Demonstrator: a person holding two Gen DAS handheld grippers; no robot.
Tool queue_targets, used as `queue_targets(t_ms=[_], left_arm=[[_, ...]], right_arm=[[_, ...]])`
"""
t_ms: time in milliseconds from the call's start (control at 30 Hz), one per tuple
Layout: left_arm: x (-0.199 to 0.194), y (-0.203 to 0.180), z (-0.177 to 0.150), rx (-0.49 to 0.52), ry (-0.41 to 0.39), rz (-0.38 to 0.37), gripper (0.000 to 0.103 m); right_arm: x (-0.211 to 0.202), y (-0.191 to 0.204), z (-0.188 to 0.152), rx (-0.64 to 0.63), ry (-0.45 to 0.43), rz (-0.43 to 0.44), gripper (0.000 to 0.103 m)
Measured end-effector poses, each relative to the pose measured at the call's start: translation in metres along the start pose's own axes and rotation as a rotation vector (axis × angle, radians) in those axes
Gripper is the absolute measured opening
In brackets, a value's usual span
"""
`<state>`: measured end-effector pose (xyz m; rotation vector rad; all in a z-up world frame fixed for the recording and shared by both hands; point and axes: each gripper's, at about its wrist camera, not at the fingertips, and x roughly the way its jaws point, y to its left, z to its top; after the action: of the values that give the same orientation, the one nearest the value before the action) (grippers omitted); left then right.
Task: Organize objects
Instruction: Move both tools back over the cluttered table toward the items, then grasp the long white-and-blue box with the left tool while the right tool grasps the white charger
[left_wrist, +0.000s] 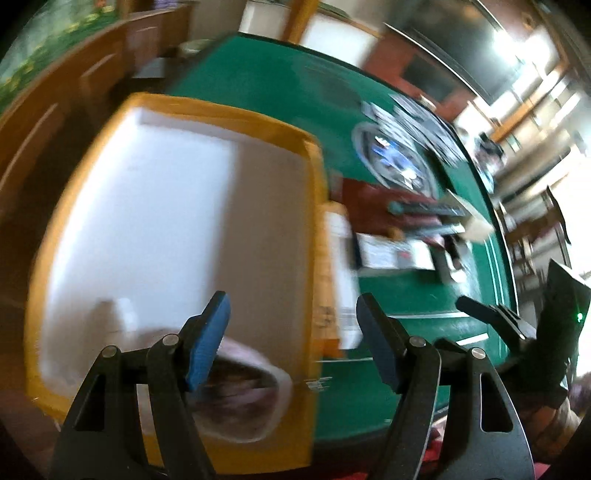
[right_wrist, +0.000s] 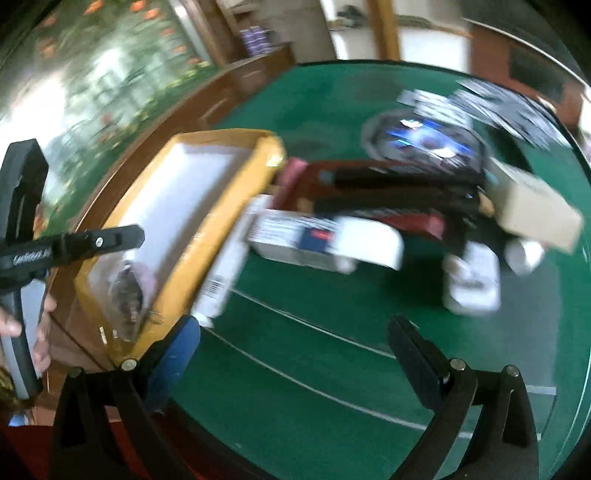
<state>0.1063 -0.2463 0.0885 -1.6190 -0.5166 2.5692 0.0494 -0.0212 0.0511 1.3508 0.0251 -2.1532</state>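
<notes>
Blue-padded jaws of the left gripper (left_wrist: 293, 339) were spread wide over the box (left_wrist: 310, 177), nothing between them. A blurred pinkish pouch (left_wrist: 243, 391) was seen lying in the box's near corner. The right gripper (right_wrist: 295, 354) was held wide and empty above the green table (right_wrist: 295, 369). Farther off, mixed objects (right_wrist: 369, 229) were piled beside the box.

both grippers, left (left_wrist: 293, 332) and right (right_wrist: 295, 343), angled down, fingers spread, empty.

Green table (left_wrist: 280, 92); yellow box (left_wrist: 291, 136), white inside.
</notes>
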Motion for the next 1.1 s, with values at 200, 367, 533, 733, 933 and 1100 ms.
queue_targets(t_ms=[200, 367, 533, 733, 933, 1100], left_arm=[[0.027, -0.059, -0.001, 0.143, 0.072, -0.050, 0.071], [0.056, -0.077, -0.003, 0.211, 0.138, 0.030, 0.069], [0.083, -0.066, -0.005, 0.195, 0.207, 0.118, 0.047], [0.089, -0.064, 0.000, 0.182, 0.200, 0.106, 0.037], [0.092, -0.093, -0.018, 0.258, 0.284, -0.080, 0.024], [0.087, -0.100, -0.037, 0.245, 0.299, -0.117, 0.024]], right_arm=[[-0.024, -0.035, -0.020, 0.078, -0.026, -0.045, 0.102], [-0.032, -0.047, -0.032, 0.111, -0.037, -0.062, 0.102], [-0.039, -0.055, -0.038, 0.135, -0.051, -0.072, 0.102], [-0.043, -0.064, -0.040, 0.159, -0.057, -0.070, 0.102], [-0.048, -0.077, -0.037, 0.158, -0.070, -0.104, 0.102], [-0.053, -0.106, -0.028, 0.238, -0.086, -0.127, 0.102]])
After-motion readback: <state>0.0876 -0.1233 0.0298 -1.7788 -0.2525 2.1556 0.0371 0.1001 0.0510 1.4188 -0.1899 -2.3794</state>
